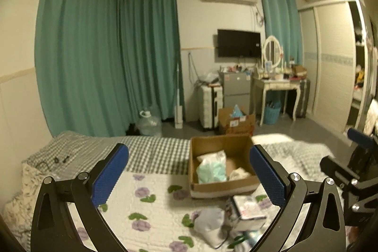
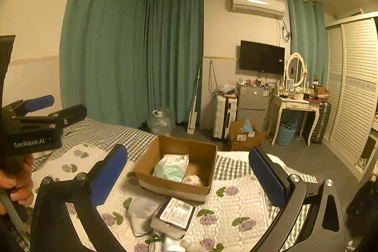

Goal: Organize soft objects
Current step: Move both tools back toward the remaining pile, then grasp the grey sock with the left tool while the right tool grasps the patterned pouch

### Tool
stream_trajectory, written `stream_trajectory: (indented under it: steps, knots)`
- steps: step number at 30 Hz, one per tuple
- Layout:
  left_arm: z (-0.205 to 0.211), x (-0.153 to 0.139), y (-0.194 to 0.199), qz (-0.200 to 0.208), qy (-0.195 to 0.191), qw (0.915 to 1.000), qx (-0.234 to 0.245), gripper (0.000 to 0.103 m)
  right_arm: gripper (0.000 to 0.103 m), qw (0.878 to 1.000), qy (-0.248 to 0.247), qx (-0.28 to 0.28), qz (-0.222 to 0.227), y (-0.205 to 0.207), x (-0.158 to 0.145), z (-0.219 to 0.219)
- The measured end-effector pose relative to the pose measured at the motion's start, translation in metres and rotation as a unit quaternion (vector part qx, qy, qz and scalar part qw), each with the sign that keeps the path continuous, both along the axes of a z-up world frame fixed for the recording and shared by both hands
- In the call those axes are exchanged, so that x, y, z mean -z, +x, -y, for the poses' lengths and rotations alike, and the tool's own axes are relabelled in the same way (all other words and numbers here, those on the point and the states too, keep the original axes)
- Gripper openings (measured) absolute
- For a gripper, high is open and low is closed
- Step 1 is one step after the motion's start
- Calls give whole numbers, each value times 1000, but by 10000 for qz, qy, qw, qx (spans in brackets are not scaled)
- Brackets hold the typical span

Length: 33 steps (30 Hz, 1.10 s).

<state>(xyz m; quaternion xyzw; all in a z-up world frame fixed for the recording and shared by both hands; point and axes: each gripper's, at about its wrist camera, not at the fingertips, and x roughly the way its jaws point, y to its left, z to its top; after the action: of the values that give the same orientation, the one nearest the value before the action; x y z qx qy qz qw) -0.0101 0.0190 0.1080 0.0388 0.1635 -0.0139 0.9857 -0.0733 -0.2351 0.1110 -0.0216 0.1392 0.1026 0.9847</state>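
Note:
An open cardboard box (image 1: 222,187) (image 2: 174,188) stands on the bed's flowered quilt. Inside lie a pale green and white soft pack (image 1: 211,170) (image 2: 171,168) and a small white cloth (image 1: 238,173) (image 2: 192,180). In front of the box lie a grey pouch (image 1: 210,226) (image 2: 141,209), a wrapped tissue pack (image 1: 249,210) (image 2: 176,215) and small soft items at the near edge (image 2: 170,243). My left gripper (image 1: 189,174) is open and empty above the quilt. My right gripper (image 2: 189,175) is open and empty, to the right of the left one (image 2: 40,108).
The bed has a flowered quilt (image 1: 151,211) and a checked sheet (image 1: 153,152). Beyond the bed are a water jug (image 1: 148,123), a suitcase (image 1: 210,108), a floor box (image 1: 236,122), a dressing table (image 1: 276,86) and a wardrobe (image 1: 330,63).

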Motion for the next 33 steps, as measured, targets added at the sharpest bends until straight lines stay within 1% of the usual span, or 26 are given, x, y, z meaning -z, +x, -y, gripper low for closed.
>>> stream_trajectory:
  steps: [3, 6, 12, 18, 21, 25, 26, 27, 30, 31, 33]
  knots:
    - [0, 18, 4, -102, 163, 9998, -15, 103, 103, 9999, -1, -40, -132, 5, 12, -3]
    - [-3, 37, 13, -256, 157, 9995, 66, 103, 103, 9994, -58, -123, -303, 14, 30, -10]
    - [-15, 78, 35, -701, -33, 9975, 52, 103, 103, 9970, -328, -204, -673, 35, 77, -28]
    - [-20, 116, 55, -1141, -19, 9934, 141, 103, 103, 9907, -728, -291, -1116, 58, 132, -43]
    - [-19, 139, 65, -1406, 34, 9897, 286, 103, 103, 9870, -883, -269, -1313, 67, 155, -46]
    - [-20, 169, 77, -1750, 72, 9839, 357, 103, 103, 9816, -919, -408, -1624, 78, 186, -52]
    - [-20, 175, 81, -1834, 76, 9823, 362, 101, 103, 9805, -944, -434, -1669, 80, 191, -53]
    - [-21, 179, 84, -1894, 80, 9812, 368, 99, 103, 9781, -1018, -494, -1745, 83, 200, -57]
    - [-22, 196, 93, -2159, 86, 9755, 414, 99, 103, 9701, -1344, -714, -1891, 89, 223, -69]
    - [-22, 203, 97, -2311, 111, 9718, 465, 99, 103, 9685, -1427, -747, -1901, 89, 228, -72]
    - [-24, 212, 102, -2477, 168, 9674, 494, 99, 103, 9632, -1676, -801, -1942, 95, 241, -79]
